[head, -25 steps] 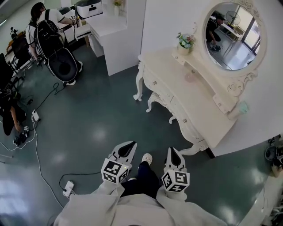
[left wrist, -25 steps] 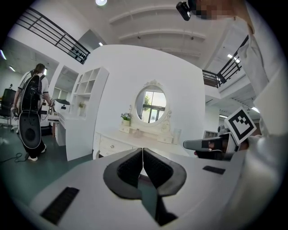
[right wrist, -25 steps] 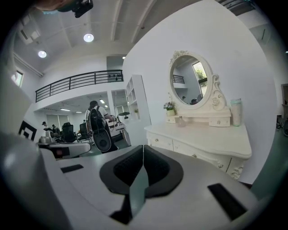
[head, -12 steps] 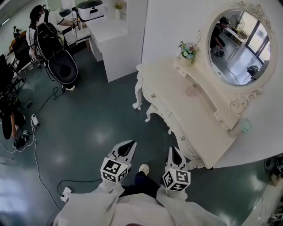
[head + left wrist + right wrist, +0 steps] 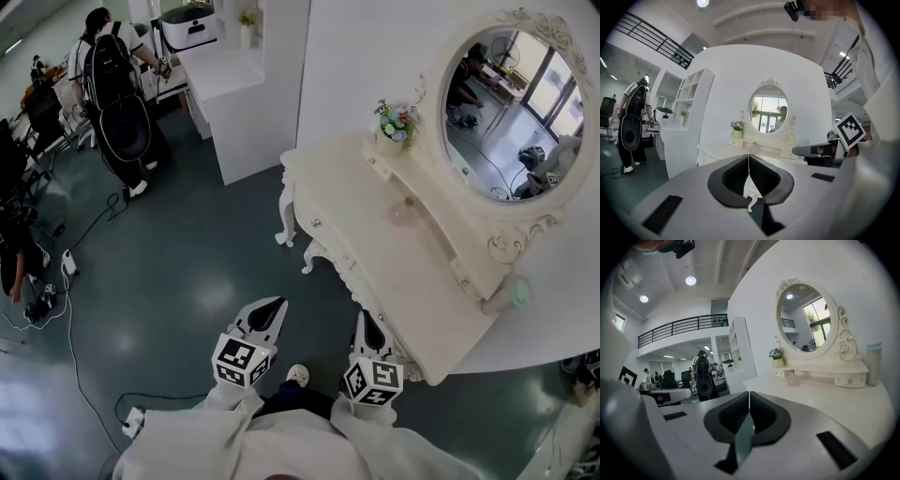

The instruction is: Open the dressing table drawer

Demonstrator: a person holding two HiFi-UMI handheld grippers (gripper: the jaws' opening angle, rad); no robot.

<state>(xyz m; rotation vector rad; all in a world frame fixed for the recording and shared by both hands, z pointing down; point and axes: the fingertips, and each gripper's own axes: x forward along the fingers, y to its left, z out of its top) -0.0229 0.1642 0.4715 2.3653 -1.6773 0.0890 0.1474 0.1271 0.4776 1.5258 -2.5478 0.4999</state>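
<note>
We hold both grippers low over the dark green floor (image 5: 187, 281), short of the cream-white carved dressing table (image 5: 375, 244). The left gripper (image 5: 272, 306) has its jaws pressed together with nothing between them. The right gripper (image 5: 366, 319) is clenched the same way and also empty. The right gripper is near the table's nearest front corner, and the left gripper is further out over the floor. The drawer front with small round knobs (image 5: 319, 226) runs under the table's front edge and sits flush, closed. A small pink glass bottle (image 5: 401, 212) stands mid-tabletop near the back shelf. A pot of flowers (image 5: 394, 124) sits at the shelf's far end beside the oval mirror (image 5: 506, 112).
</note>
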